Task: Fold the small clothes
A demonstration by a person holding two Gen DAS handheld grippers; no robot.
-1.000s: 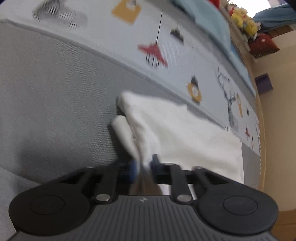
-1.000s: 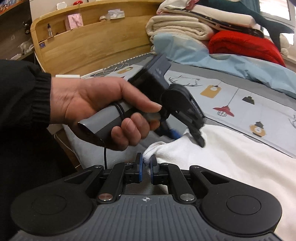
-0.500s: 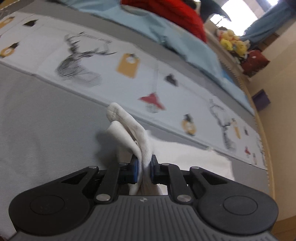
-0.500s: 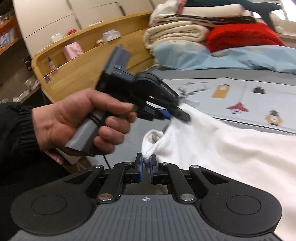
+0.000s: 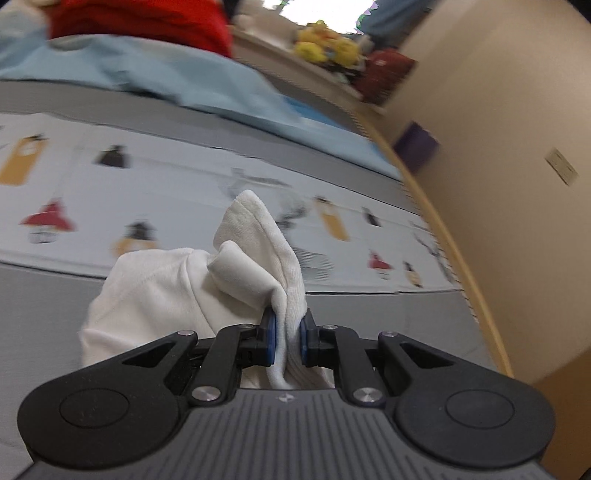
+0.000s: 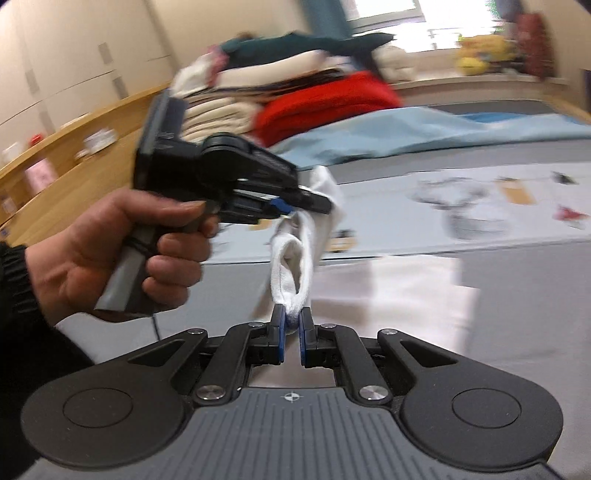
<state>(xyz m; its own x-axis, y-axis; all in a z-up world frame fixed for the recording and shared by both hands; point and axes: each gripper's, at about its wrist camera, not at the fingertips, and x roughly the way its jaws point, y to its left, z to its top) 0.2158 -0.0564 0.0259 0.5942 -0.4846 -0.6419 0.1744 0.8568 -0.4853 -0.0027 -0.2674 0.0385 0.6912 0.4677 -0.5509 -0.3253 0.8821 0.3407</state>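
1. Above the bed [image 5: 110, 295], the white garment [image 5: 177, 288] hangs bunched between both grippers.
2. Left gripper [image 5: 287, 338] fingers pinch one edge.
3. Right gripper [image 6: 291, 334] fingers pinch another fold, close beside the left hand [image 6: 110, 254].

The left hand-held gripper [image 5: 287, 343] pinches a bunched edge of the white garment [image 5: 177, 291] between its blue pads, above the bed [image 5: 110, 310]. Beyond the garment lies the printed bedcover [image 5: 184, 184], then a light blue blanket [image 5: 166, 77] and a red one [image 5: 147, 22].
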